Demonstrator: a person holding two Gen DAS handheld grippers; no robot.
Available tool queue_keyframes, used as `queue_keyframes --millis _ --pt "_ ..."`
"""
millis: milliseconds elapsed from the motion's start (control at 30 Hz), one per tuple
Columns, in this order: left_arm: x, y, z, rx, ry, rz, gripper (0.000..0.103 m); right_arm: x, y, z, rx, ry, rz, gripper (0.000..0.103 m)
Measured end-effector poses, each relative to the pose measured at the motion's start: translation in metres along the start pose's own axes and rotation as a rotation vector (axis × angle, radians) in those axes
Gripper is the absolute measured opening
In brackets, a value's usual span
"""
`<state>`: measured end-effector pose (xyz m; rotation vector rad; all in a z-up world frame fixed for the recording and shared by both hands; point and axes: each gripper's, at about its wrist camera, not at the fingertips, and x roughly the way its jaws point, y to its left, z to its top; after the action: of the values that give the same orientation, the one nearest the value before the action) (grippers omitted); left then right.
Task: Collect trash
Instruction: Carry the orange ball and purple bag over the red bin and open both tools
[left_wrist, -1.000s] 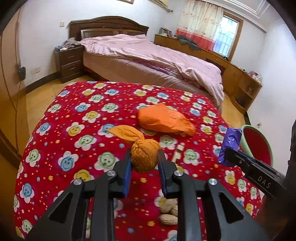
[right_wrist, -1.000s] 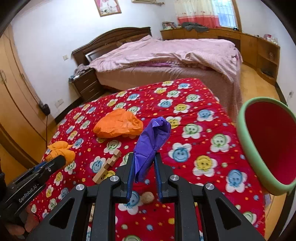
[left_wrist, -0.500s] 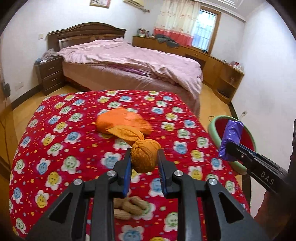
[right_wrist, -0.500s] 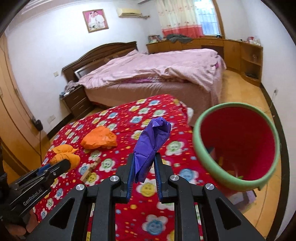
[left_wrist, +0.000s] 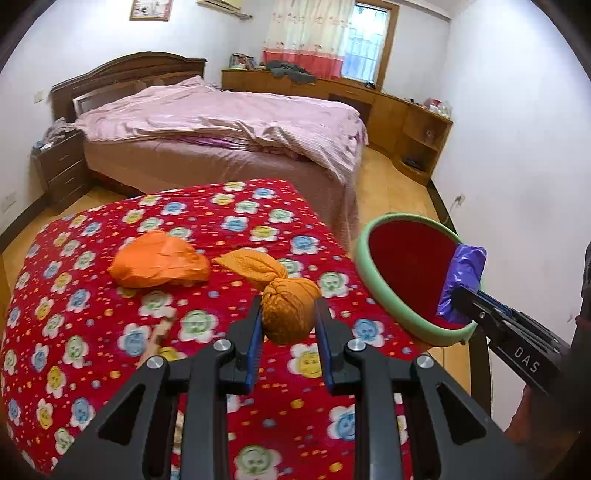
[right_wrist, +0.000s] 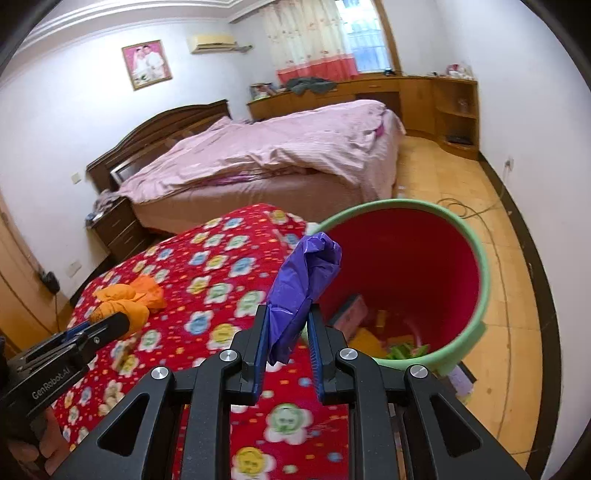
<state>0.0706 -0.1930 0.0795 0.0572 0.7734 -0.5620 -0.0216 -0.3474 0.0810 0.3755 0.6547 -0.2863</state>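
Observation:
My left gripper (left_wrist: 288, 314) is shut on an orange knotted cloth bundle (left_wrist: 290, 308), held above the red flowered blanket (left_wrist: 92, 332). In the right wrist view the same bundle (right_wrist: 122, 301) shows at the left. My right gripper (right_wrist: 286, 317) is shut on a crumpled purple plastic bag (right_wrist: 303, 280), right at the near rim of the red bin with a green rim (right_wrist: 480, 254). The left wrist view shows the purple bag (left_wrist: 461, 280) over the bin (left_wrist: 373, 284). Scraps lie at the bin's bottom. A second orange bag (left_wrist: 159, 260) rests on the blanket.
A wooden piece (left_wrist: 159, 334) lies on the blanket near my left fingers. Behind stands a bed with pink covers (left_wrist: 221, 122), a nightstand (left_wrist: 59, 166) and wooden cabinets (left_wrist: 406, 114). A cable (right_wrist: 469, 210) runs over the tiled floor beyond the bin.
Both grippers have swung right across the blanket with their loads. The bin has come close; the purple bag now sits at its rim. The peanuts have dropped out of view.

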Motion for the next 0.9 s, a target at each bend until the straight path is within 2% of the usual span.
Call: queue_keyframes --millis 500,900 --pt "0.053 -0.071 0.008 0.119 0.053 -0.085 0.025 0.019 -0.082 -0.001 0.141 0.011 -0.063 0.020" --pt "0.099 -0.111 0.016 0.188 0.077 -0.144 0.026 0.036 -0.108 0.001 0.167 0.037 -0.053 0.024"
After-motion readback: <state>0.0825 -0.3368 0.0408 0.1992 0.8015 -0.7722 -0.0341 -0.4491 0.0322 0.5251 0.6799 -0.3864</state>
